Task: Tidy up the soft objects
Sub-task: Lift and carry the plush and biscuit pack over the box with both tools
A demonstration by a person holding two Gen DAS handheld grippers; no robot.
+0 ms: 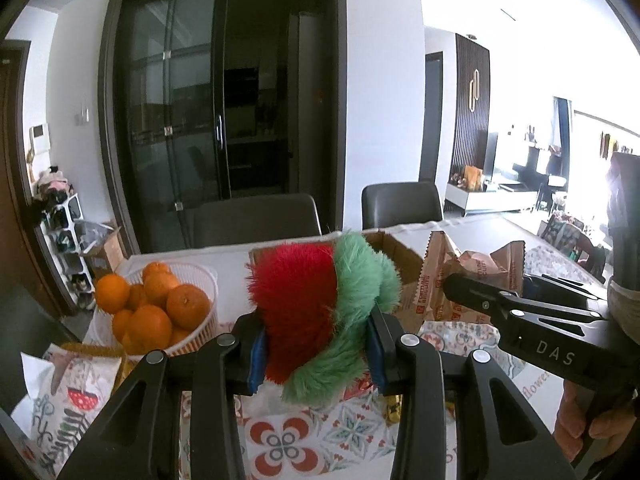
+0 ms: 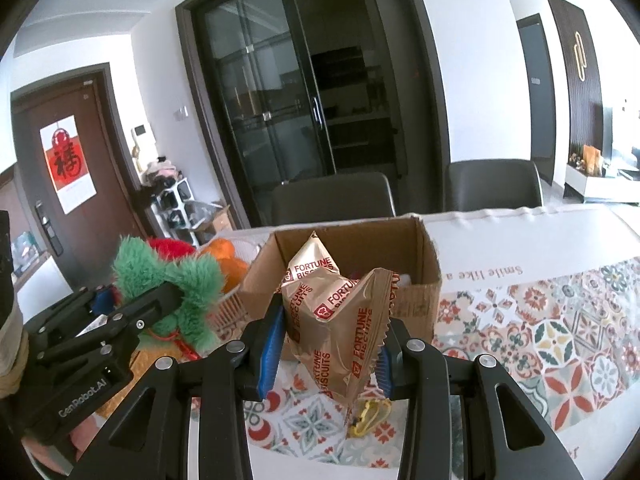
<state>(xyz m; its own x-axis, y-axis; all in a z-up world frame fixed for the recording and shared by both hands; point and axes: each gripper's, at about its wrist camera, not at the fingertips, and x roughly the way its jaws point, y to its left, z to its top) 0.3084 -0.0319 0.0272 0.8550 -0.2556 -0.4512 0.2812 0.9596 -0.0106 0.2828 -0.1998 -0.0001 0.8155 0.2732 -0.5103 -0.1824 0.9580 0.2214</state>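
Two soft items held above the patterned table, cardboard box at 12 o'clock.

Left gripper is clenched on the red-green plush; right gripper is clamped on the biscuit packet. Each is best released low inside the box. Box floor is hidden; the small yellow object is unidentifiable.

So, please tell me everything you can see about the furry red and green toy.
The furry toy is a plush of long, fluffy pile, red on one part and mint green on the other, with a thin red cord hanging below. The left gripper holds it, blue pads pressing both sides, lifted above the patterned tablecloth, in front of the cardboard box.
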